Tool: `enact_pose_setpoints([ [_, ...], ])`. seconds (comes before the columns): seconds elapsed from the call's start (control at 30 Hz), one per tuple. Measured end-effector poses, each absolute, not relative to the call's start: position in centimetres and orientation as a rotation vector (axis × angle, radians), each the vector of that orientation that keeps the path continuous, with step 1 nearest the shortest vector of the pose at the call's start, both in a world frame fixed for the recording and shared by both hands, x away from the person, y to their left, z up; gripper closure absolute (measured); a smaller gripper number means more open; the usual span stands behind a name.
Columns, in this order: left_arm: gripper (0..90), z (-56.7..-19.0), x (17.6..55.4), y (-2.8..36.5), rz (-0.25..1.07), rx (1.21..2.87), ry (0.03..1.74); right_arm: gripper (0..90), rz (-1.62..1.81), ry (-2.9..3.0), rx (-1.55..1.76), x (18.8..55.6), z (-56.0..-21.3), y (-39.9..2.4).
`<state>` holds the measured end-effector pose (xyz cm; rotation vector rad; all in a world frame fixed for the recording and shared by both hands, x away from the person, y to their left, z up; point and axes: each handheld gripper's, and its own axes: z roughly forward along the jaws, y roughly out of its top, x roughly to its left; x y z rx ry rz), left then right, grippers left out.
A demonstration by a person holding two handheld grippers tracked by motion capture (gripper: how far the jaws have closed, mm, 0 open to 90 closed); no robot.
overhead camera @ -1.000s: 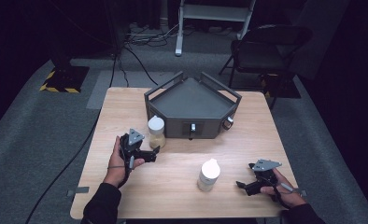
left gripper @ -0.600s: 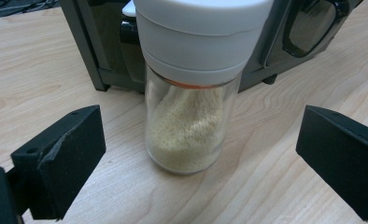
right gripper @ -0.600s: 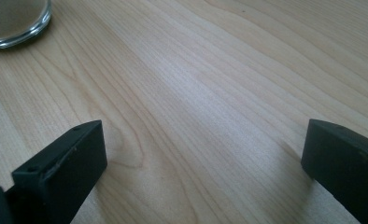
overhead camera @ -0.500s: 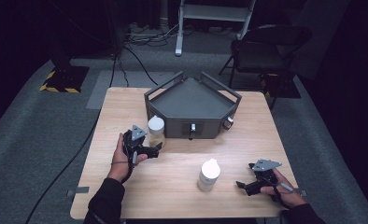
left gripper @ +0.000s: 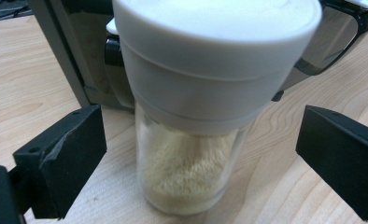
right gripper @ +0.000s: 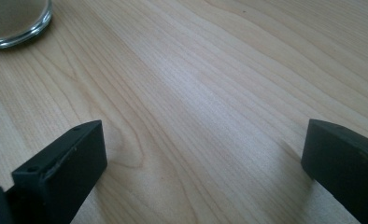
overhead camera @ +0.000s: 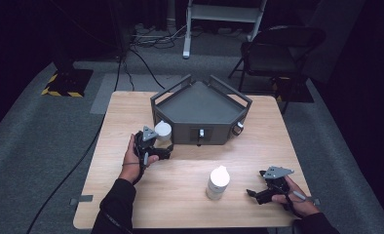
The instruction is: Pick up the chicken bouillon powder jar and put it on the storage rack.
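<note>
jaws: left gripper (left gripper: 198, 154) wide around jar (left gripper: 191, 140), no contact; right gripper (right gripper: 205, 163) wide, empty
cut off: second jar (right gripper: 14, 21), base only
surface: wood table (overhead camera: 180, 195)
room: dark

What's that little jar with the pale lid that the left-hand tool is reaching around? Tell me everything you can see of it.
The jar is a small clear one, glass by the look, about half full of pale yellowish powder. A wide off-white lid, plastic-looking and stepped, caps it. It stands upright on the wooden table, right in front of the dark grey tray stand. The left gripper has its jaws open on either side, not touching the jar.
</note>
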<state>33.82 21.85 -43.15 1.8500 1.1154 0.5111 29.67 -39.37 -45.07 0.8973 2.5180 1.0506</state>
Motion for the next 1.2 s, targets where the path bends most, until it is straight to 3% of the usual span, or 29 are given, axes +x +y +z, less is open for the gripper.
enact_pose_setpoints([
  [0.4,6.6,-44.2,34.5,20.9,0.563,1.863,1.098,0.0,1.051,2.519,0.895,29.7,-45.1,-39.4],
  [0.83,30.7,-44.4,34.6,21.5,0.575,1.836,1.084,0.0,1.052,2.521,0.894,29.7,-45.1,-39.4],
  [1.2,31.8,-43.6,34.3,20.8,0.599,1.874,1.089,0.0,1.051,2.521,0.894,29.7,-45.1,-39.4],
])
